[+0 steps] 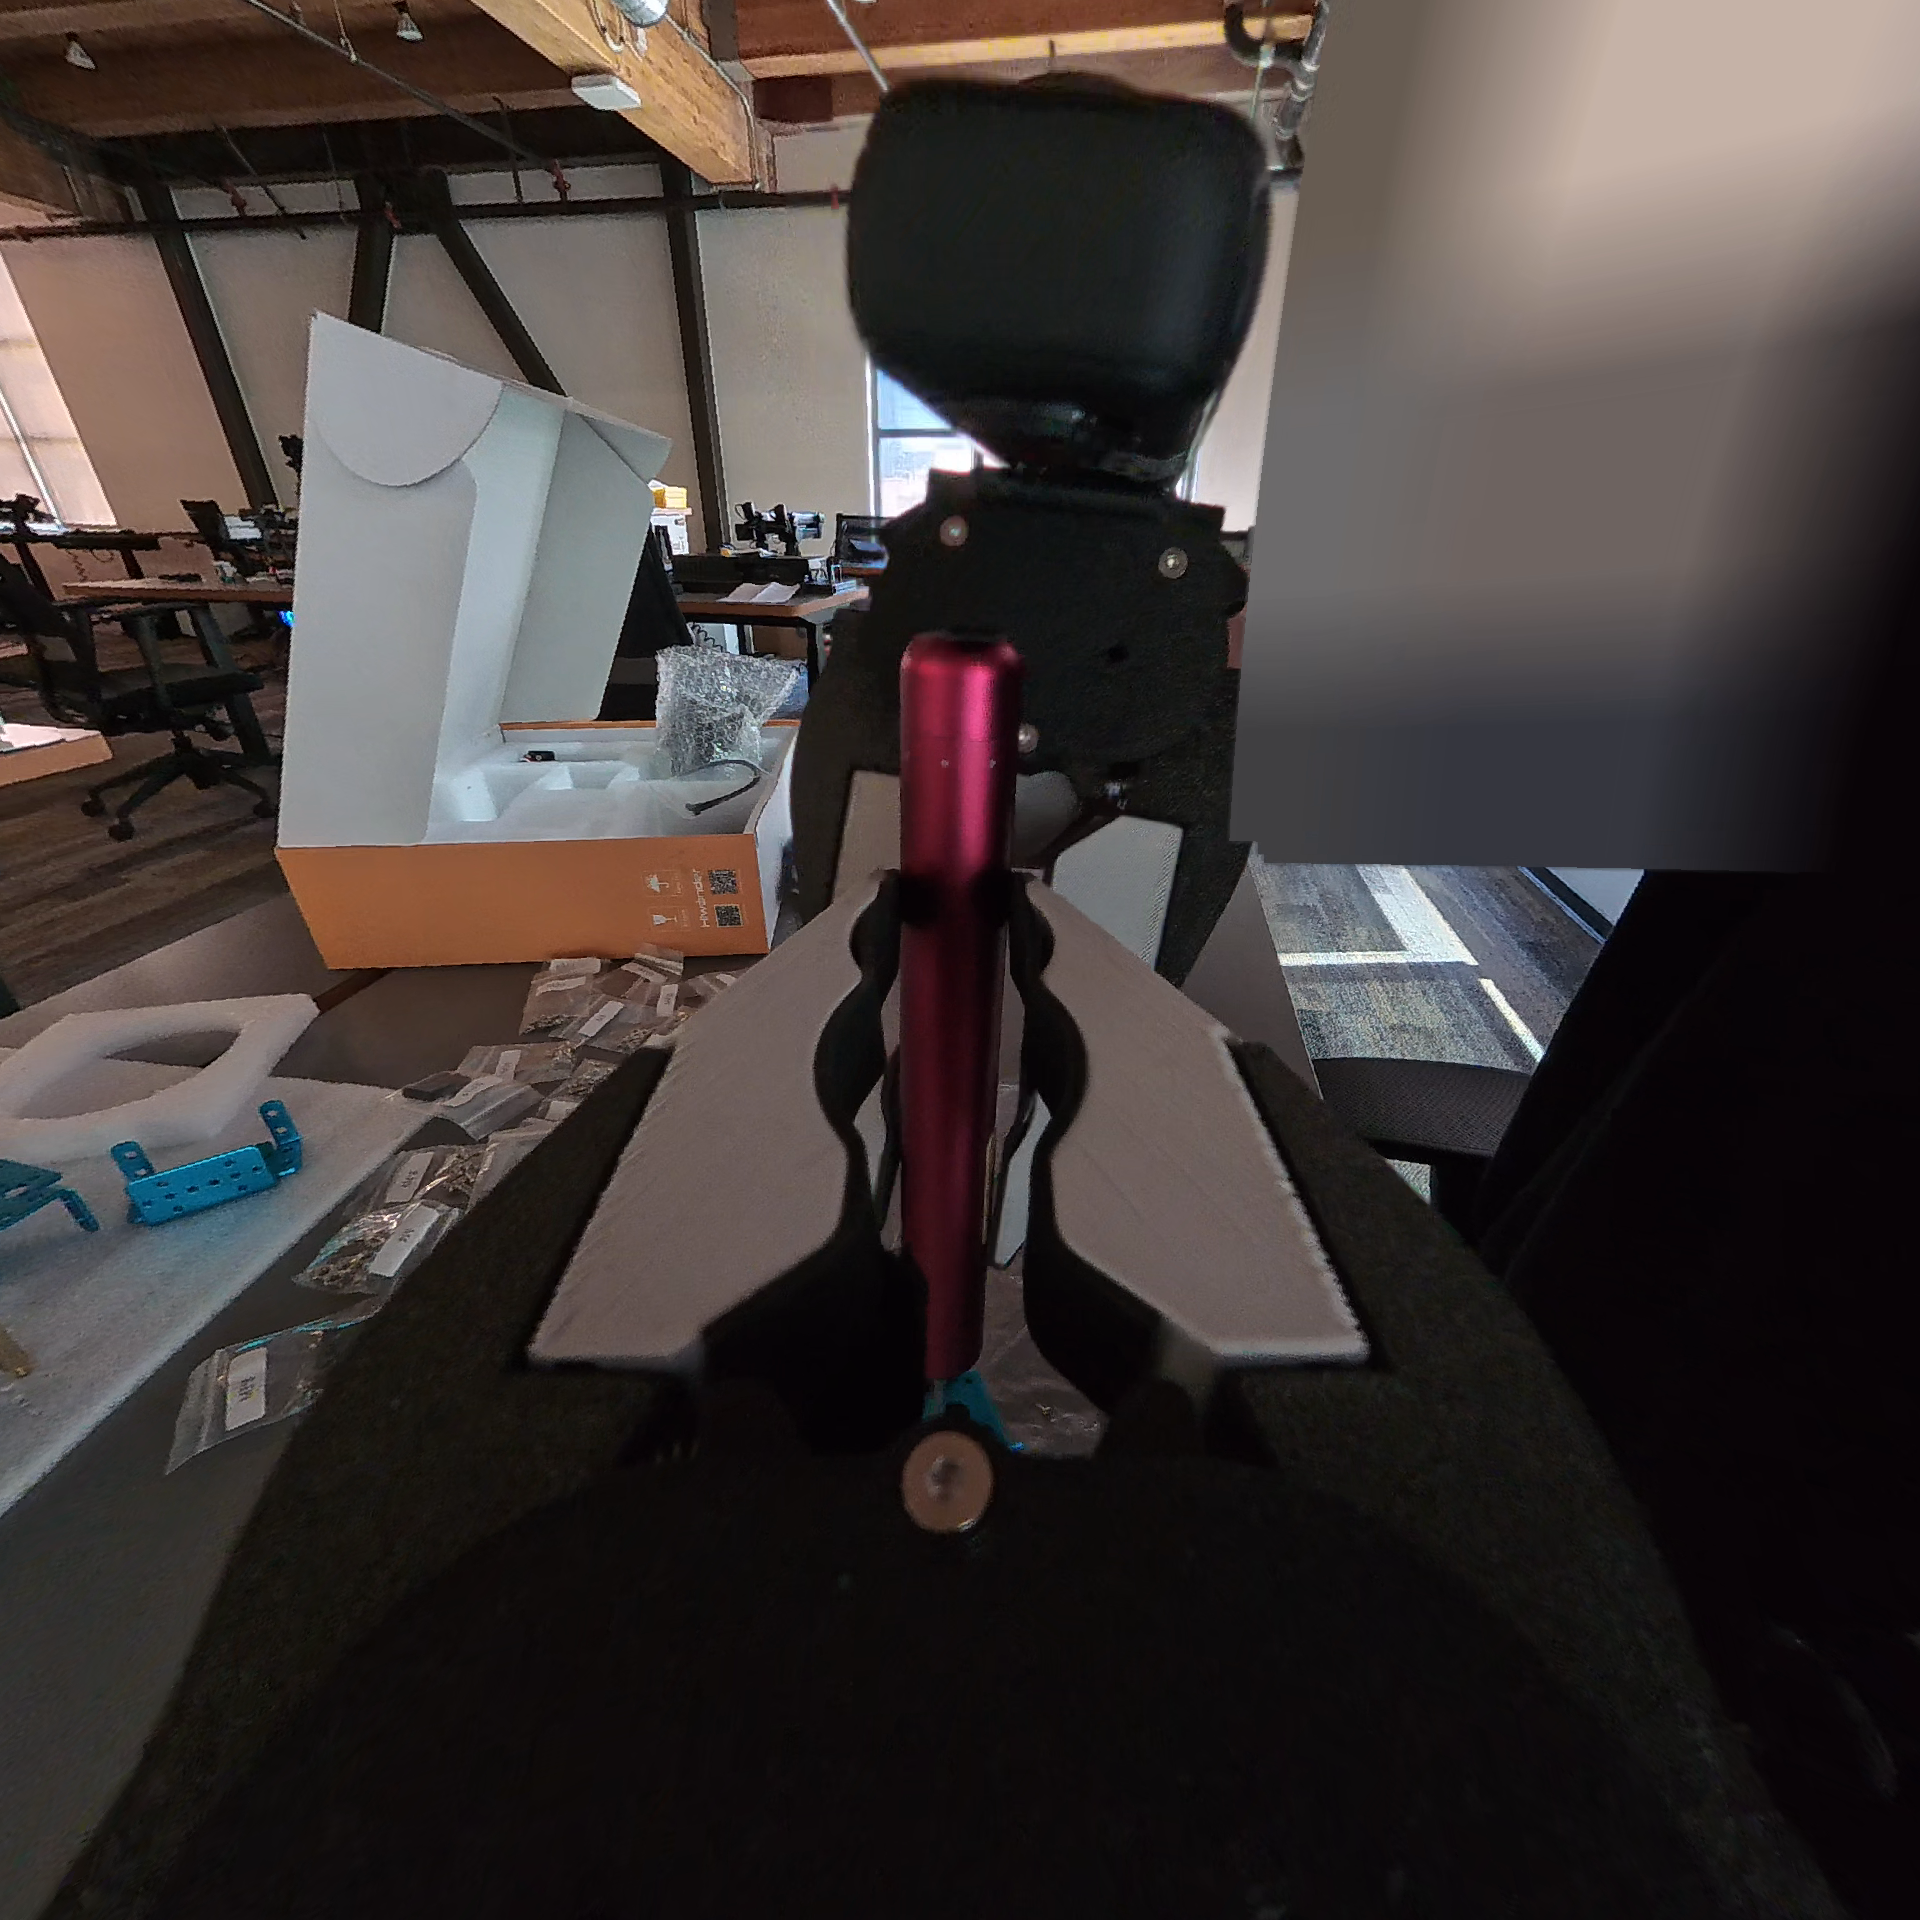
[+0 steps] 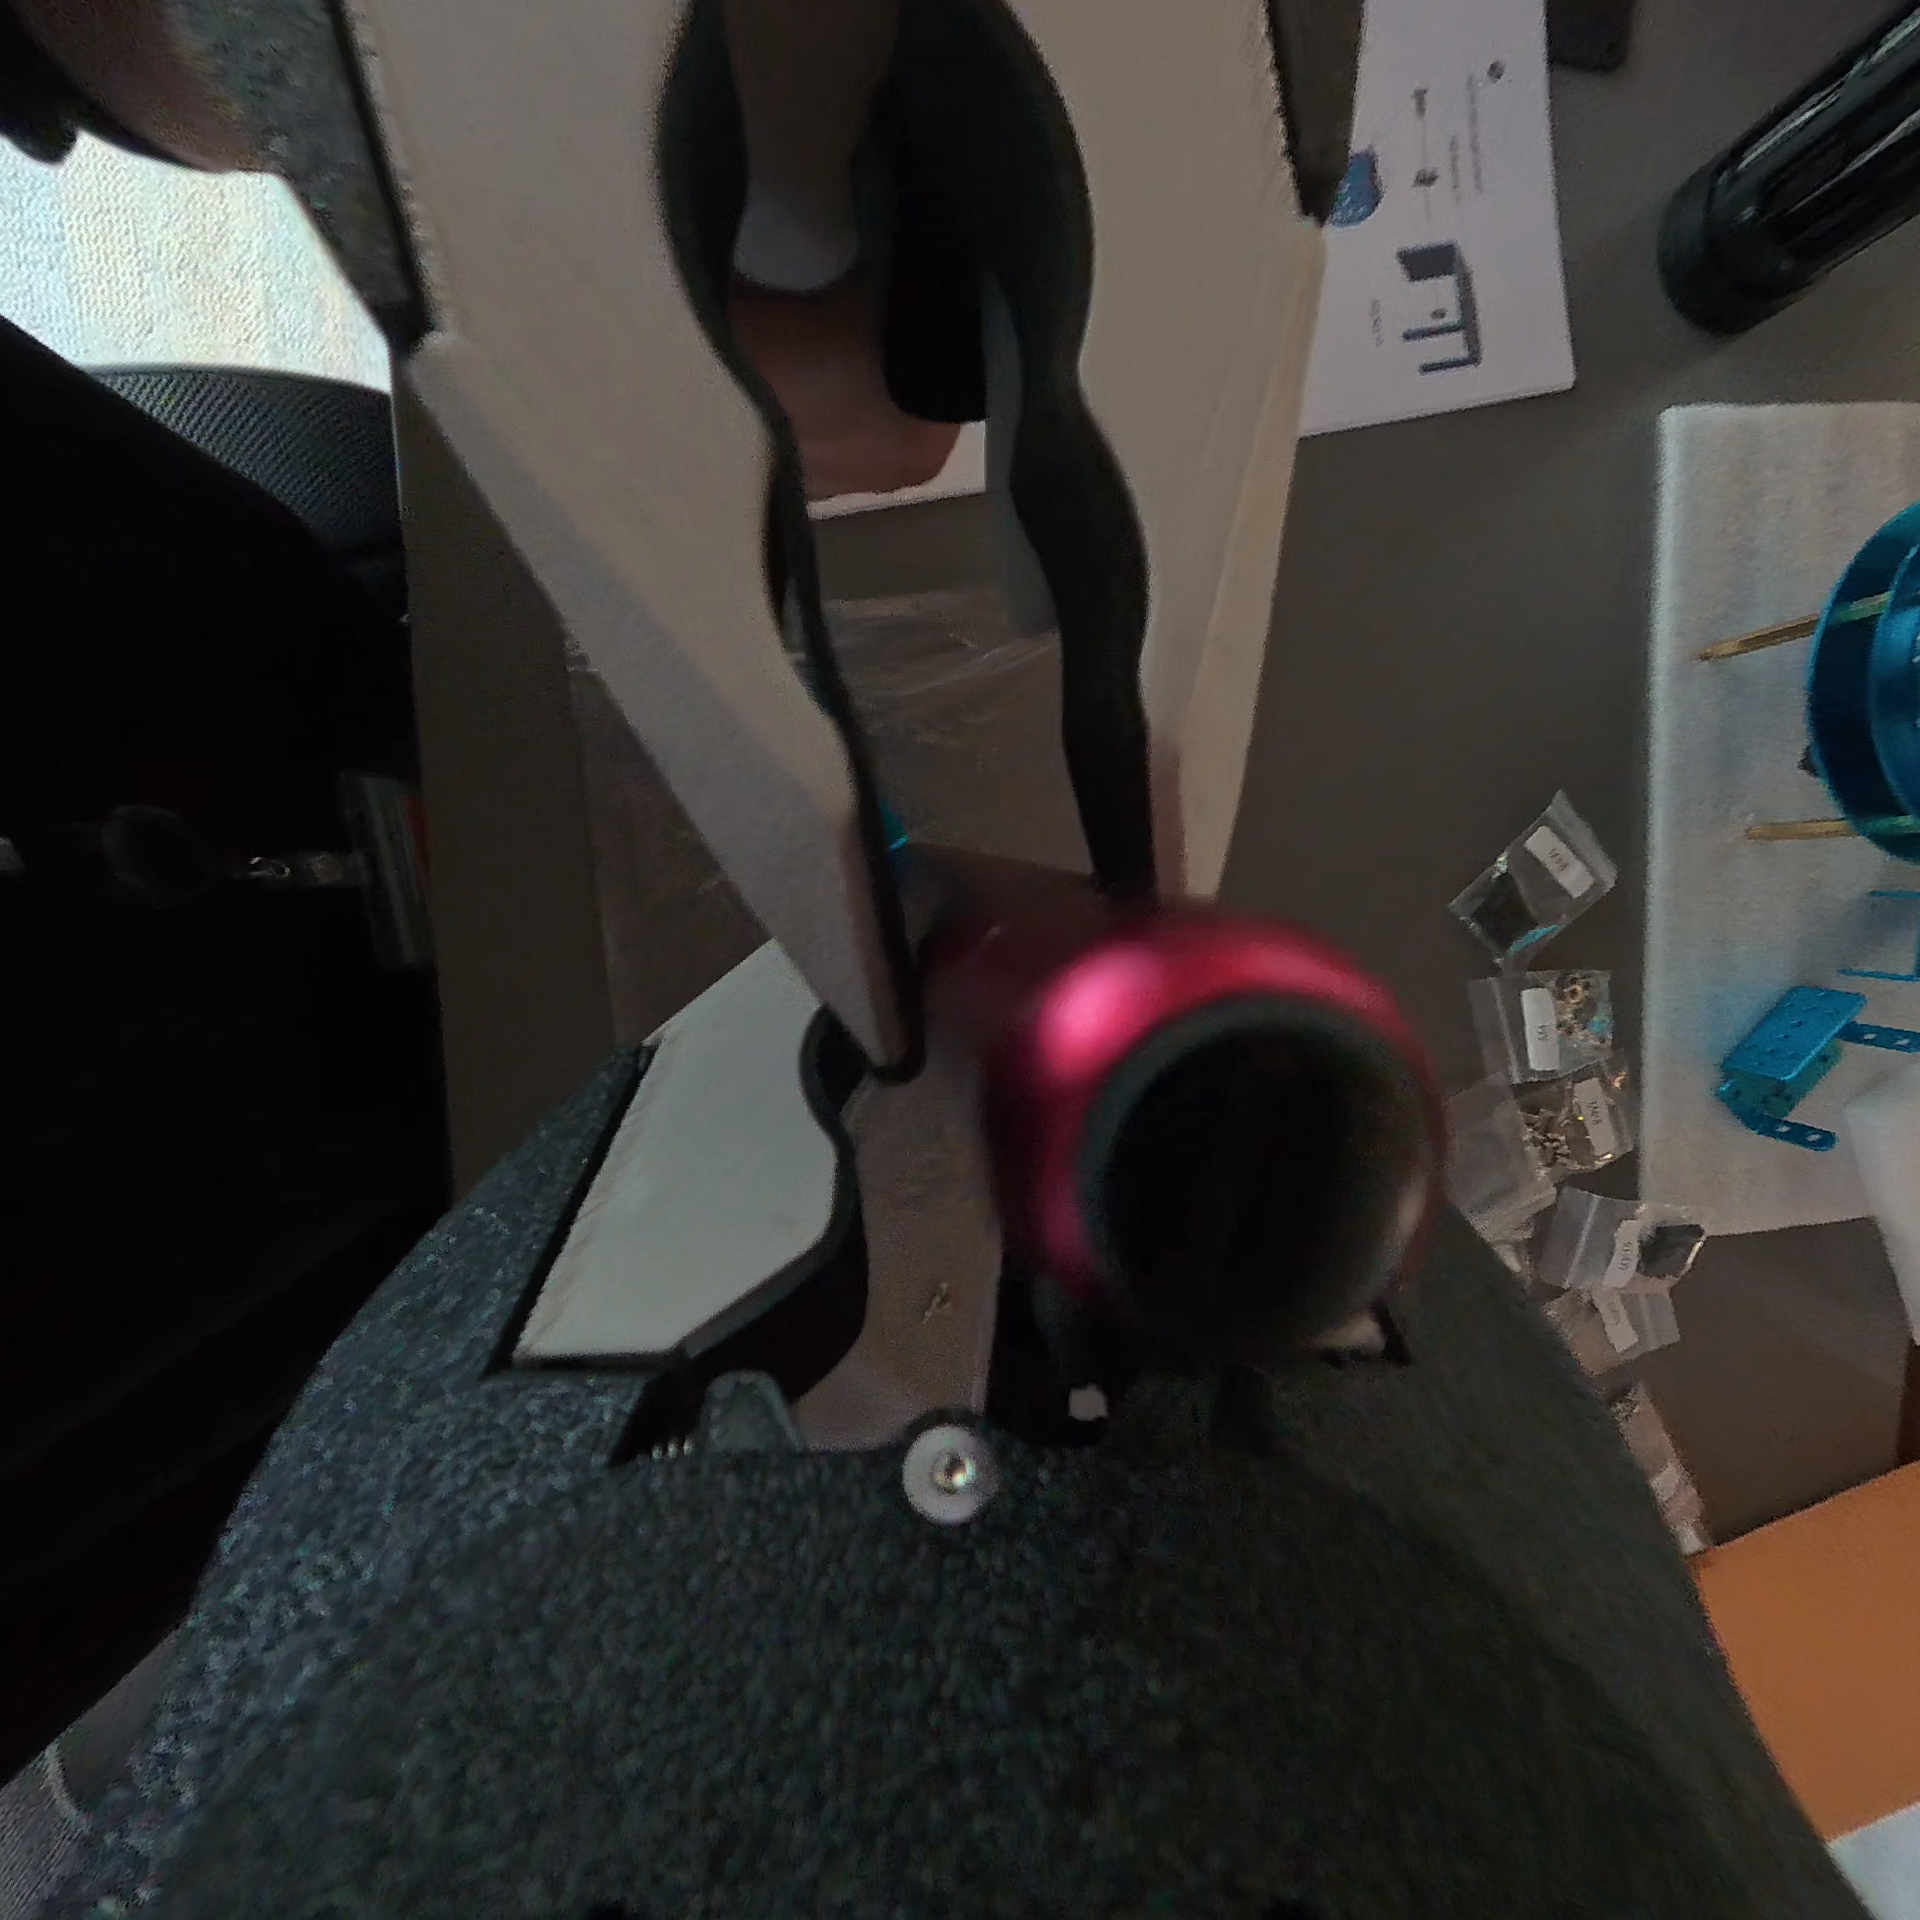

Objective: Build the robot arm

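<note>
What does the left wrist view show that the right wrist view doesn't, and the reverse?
Only the left wrist view: an open orange-and-white box, bubble wrap in it, a white foam piece.
Only the right wrist view: a printed sheet, a black cylinder, a round blue part.
Both: the magenta tool clamped in the left tongs, a blue bracket, small parts bags.

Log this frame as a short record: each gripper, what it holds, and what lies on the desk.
left gripper: shut on the magenta tool, held upright
tool tip: at a small blue part; contact unclear
right gripper: open, looking down on the tool's top end
on the desk: blue bracket, parts bags, white foam, open orange box
</note>
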Available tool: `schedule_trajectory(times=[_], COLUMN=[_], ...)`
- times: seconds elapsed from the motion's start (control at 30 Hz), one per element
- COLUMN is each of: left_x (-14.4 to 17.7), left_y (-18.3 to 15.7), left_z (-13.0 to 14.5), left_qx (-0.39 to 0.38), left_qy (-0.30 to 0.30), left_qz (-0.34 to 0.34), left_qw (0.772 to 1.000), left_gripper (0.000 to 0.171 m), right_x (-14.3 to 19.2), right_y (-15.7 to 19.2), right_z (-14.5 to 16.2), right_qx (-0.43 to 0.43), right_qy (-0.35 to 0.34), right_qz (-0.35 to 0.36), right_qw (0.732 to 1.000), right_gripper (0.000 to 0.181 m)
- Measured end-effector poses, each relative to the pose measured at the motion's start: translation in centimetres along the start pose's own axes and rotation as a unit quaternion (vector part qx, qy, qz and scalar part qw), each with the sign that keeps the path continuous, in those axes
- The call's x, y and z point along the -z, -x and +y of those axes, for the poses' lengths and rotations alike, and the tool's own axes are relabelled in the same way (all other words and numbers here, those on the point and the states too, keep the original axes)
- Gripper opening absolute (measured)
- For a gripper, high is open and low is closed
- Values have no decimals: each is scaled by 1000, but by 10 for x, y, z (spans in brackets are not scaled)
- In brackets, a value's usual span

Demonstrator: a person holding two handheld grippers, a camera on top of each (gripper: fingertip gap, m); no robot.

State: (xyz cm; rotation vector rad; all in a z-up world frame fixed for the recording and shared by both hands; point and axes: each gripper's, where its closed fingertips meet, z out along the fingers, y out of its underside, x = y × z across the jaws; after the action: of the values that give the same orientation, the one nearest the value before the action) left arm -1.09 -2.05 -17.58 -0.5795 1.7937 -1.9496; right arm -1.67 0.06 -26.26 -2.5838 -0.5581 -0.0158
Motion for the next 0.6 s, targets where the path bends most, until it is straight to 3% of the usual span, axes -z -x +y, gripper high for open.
schedule_trajectory(times=[0.17, 0.6], left_x=[2, 2], left_y=[1, -1], left_z=[0, 0], left_qx=[11, 13], left_qy=[-6, -12], left_qz=[6, 14], left_qw=[1000, 1000], left_gripper=[19, 19], right_x=[4, 5], right_y=[-1, 1], right_z=[-4, -7], right_qx=[12, -30], right_qy=[-54, -259], right_qz=[38, 16], right_qw=[998, 965], right_gripper=[27, 23])
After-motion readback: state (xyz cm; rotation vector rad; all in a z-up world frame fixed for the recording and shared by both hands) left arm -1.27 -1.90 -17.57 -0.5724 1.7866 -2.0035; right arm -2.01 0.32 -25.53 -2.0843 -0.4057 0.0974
